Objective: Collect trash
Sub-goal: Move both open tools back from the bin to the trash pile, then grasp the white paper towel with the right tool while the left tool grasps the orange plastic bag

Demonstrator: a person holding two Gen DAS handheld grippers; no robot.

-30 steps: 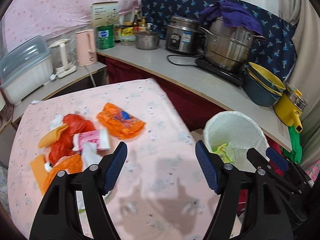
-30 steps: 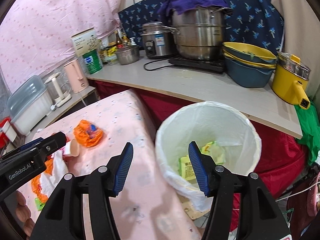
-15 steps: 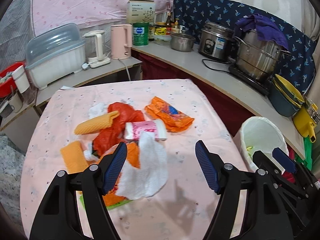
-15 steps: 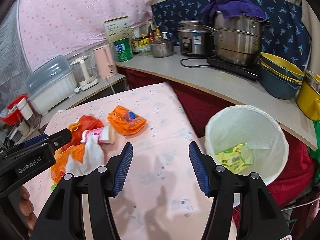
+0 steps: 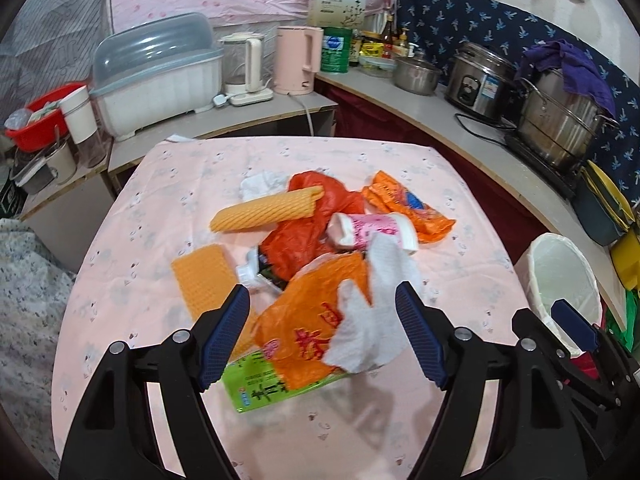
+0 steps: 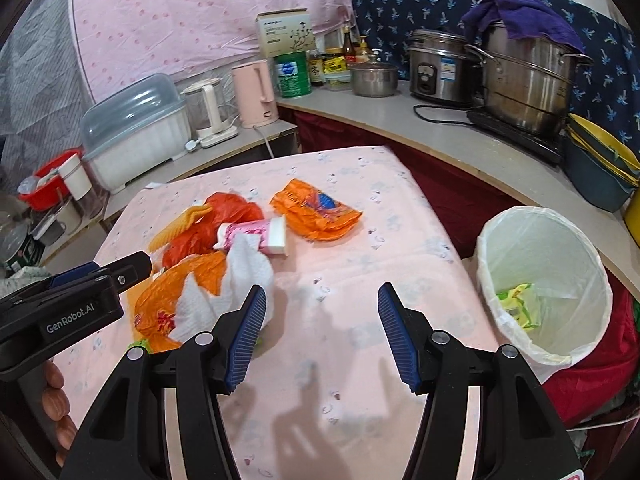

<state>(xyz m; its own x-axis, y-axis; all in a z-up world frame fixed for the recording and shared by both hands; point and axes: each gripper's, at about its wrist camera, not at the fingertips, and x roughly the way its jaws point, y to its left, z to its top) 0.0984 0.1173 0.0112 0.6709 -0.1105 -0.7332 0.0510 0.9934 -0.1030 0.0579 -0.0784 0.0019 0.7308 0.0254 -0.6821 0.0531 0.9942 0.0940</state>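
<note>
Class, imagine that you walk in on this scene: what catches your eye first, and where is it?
First, the heap of bright orange and red trash in the middle of the pink table, with a white paper towel on its near side. Next, the white-lined bin off the table's right edge, one green wrapper inside.

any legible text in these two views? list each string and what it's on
"GenRobot.AI": on the body of the left gripper, seen in the right wrist view.
Red characters on the orange plastic bag: too blurred to read.
Green packet under the bag: print unreadable.
Box, green tin and rice cooker labels: too small to read.
Right gripper: no text visible.
</note>
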